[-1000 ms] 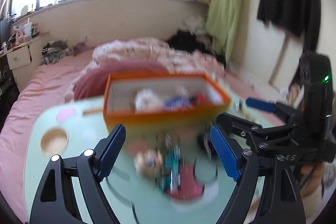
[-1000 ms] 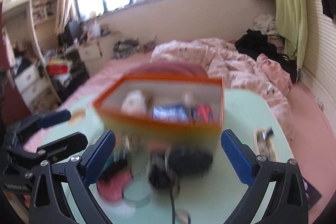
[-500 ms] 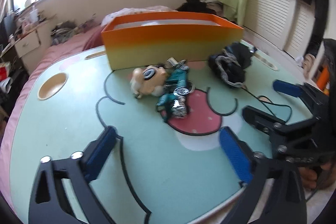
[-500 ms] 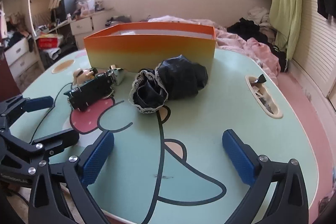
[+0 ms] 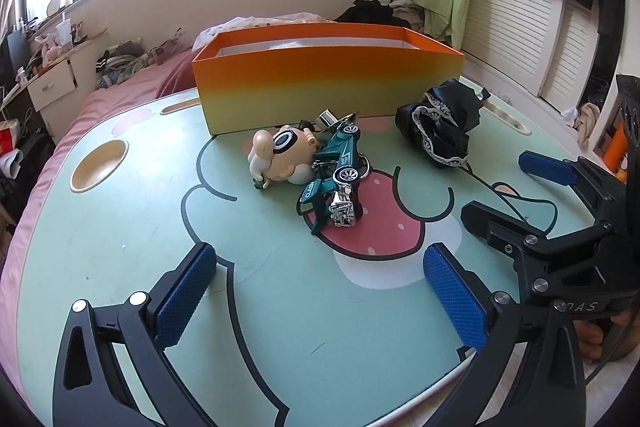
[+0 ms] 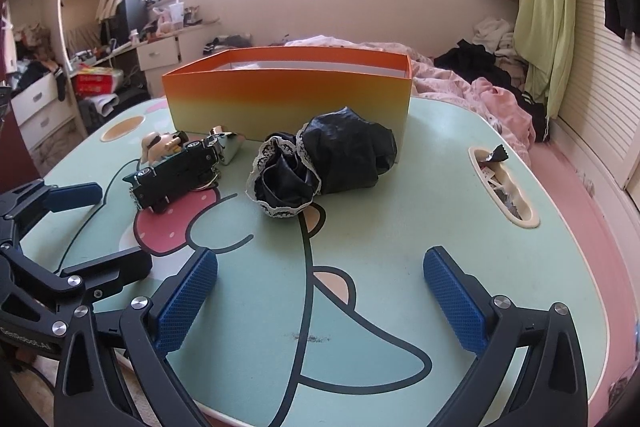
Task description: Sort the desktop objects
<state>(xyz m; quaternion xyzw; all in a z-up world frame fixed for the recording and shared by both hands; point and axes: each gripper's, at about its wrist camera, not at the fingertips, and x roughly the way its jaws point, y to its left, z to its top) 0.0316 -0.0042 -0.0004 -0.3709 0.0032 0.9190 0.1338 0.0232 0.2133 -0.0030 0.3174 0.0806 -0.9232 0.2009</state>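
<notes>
Lying on the table (image 5: 120,247) ahead of both grippers are 3 things: a figurine (image 5: 280,157), a teal car (image 5: 334,173) tipped on its side and touching it, and a black lace-trimmed cloth (image 6: 320,163) to their right. All sit just before the orange box (image 5: 320,79). The left gripper (image 5: 320,295) is spread wide and empty, with the car beyond its fingertips. The right gripper (image 6: 320,295) is also spread wide and empty, with the cloth beyond it.

Centre frame: cream figurine (image 5: 280,157) lying against tipped teal toy car (image 5: 334,175); crumpled black lace-trimmed cloth (image 5: 440,125) right; orange box (image 5: 320,79) behind.
</notes>
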